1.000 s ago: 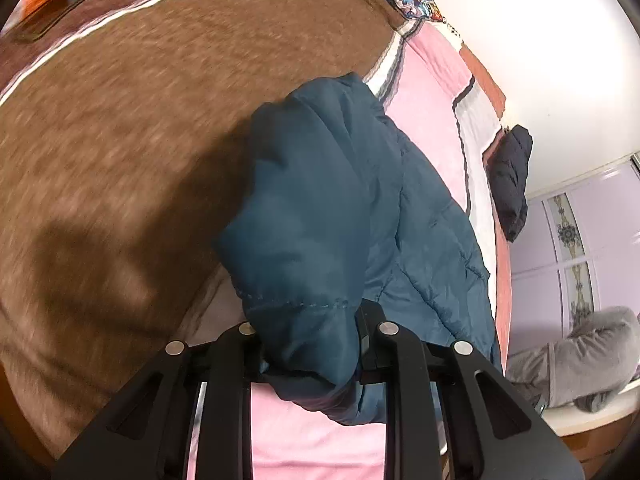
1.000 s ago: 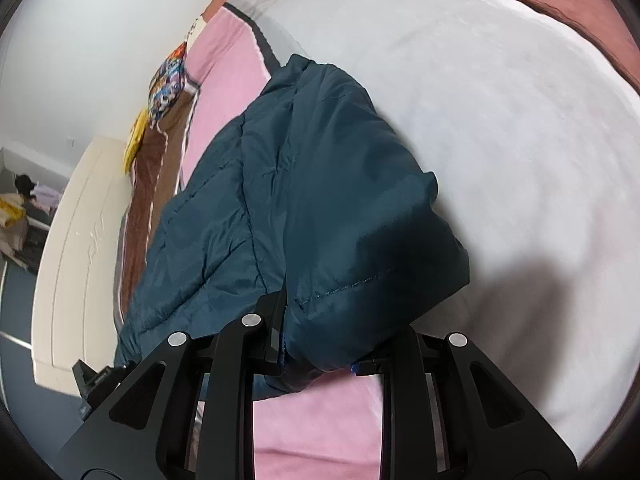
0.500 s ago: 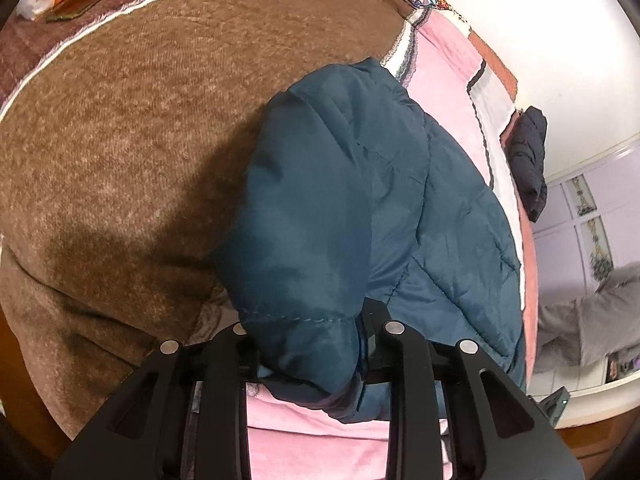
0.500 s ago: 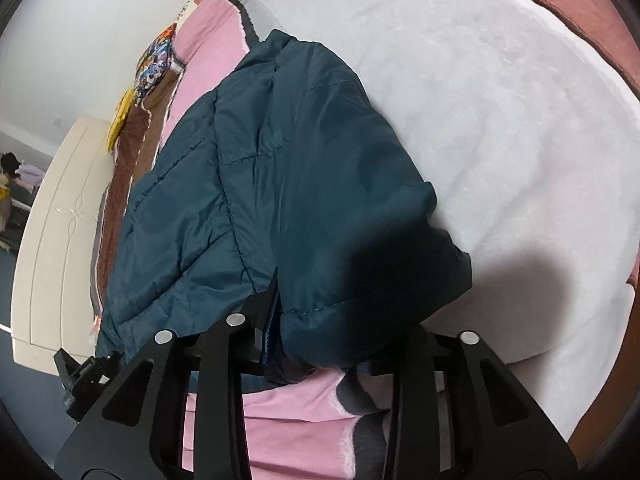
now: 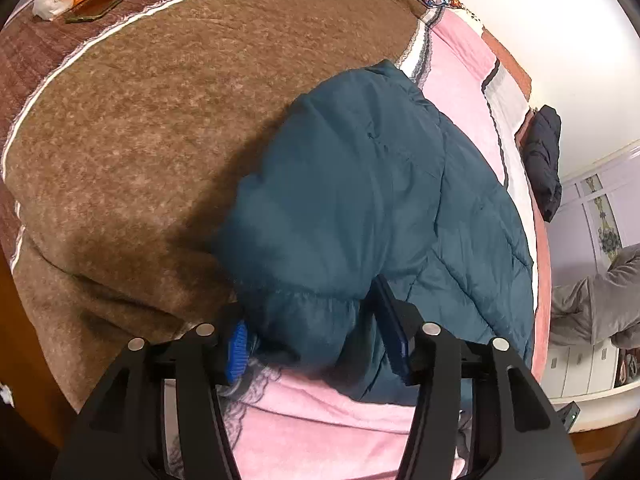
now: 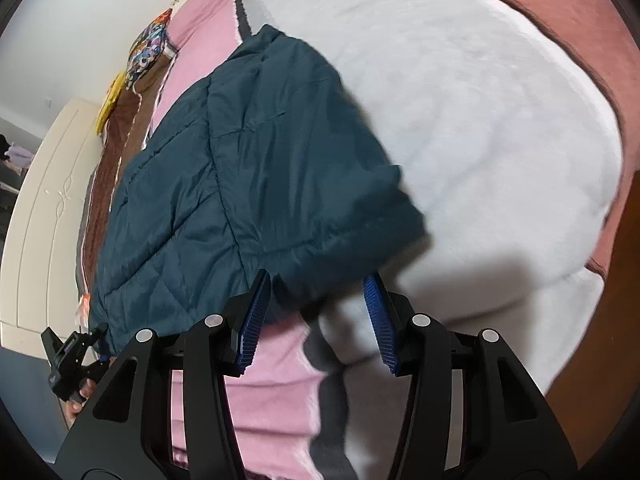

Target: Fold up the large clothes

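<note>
Left wrist view: teal jacket [image 5: 360, 208] already folded over on the bed [image 5: 120, 140] — both tools, left tool [image 5: 316, 344] and right tool [image 6: 316, 316], are opening off its corners, tidying left.

A bed [image 5: 120, 152] fills most of both views, covered in a patchwork of brown, pink, white and rust-red blankets. A plain white wall [image 5: 540, 12] rises behind it, with a pale lilac wardrobe [image 5: 608, 200] with flower-patterned panels beside that wall. At the other side stands a cream panelled headboard [image 6: 44, 216], with grey floor [image 6: 24, 392] below it.
</note>
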`<state>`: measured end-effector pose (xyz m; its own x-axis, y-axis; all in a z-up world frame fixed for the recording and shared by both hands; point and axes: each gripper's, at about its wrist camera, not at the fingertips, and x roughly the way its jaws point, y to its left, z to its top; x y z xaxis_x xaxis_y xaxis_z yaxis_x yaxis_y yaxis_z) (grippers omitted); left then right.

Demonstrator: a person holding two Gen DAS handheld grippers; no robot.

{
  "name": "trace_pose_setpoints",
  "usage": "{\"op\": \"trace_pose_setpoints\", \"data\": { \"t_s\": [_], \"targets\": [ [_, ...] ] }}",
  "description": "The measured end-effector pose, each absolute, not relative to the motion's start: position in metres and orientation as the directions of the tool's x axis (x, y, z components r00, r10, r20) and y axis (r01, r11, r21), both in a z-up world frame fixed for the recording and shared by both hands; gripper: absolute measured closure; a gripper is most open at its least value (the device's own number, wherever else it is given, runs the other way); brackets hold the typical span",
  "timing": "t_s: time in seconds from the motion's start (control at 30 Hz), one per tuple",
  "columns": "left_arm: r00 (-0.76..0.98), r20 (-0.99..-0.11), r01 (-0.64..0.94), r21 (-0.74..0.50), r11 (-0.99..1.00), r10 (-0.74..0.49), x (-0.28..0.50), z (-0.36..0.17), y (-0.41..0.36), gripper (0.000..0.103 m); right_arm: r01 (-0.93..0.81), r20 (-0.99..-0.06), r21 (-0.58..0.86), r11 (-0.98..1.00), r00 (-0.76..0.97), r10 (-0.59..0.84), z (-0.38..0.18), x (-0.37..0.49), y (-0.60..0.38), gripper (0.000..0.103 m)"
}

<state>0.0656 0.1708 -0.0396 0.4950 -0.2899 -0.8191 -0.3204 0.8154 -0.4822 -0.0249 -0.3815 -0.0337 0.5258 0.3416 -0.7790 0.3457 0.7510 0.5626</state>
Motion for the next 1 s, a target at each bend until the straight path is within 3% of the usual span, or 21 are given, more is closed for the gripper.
{"op": "trace_pose_setpoints", "data": {
  "t_s": [0.1, 0.13, 0.2, 0.3, 0.67, 1.0],
  "targets": [
    [0.496, -0.817, -0.31, -0.483, 0.819, -0.294, 0.058, -0.035, 0.171, 0.049, 0.339, -0.787, 0.544, 0.767, 0.524, 0.326, -0.027, -0.037, -0.388, 0.058],
    [0.496, -0.817, -0.308, -0.483, 0.819, -0.295, 0.056, -0.034, 0.171, 0.049, 0.333, -0.787, 0.535, 0.776, 0.529, 0.316, -0.024, -0.04, -0.388, 0.071],
    [0.504, -0.81, -0.299, -0.489, 0.819, -0.3, 0.049, -0.032, 0.172, 0.049, 0.308, -0.791, 0.504, 0.807, 0.539, 0.288, -0.014, -0.047, -0.386, 0.086],
    [0.512, -0.801, -0.281, -0.497, 0.821, -0.31, 0.043, -0.028, 0.172, 0.049, 0.242, -0.773, 0.487, 0.839, 0.567, 0.285, 0.004, -0.047, -0.378, 0.098],
    [0.509, -0.797, -0.272, -0.508, 0.817, -0.326, 0.043, -0.032, 0.168, 0.049, -0.059, -0.691, 0.502, 0.863, 0.573, 0.441, 0.05, 0.056, -0.289, 0.099],
    [0.486, -0.795, -0.282, -0.537, 0.795, -0.364, 0.054, -0.046, 0.164, 0.045, -0.148, -0.731, 0.458, 0.877, 0.498, 0.466, 0.041, 0.198, -0.209, 0.099]
  ]
}}
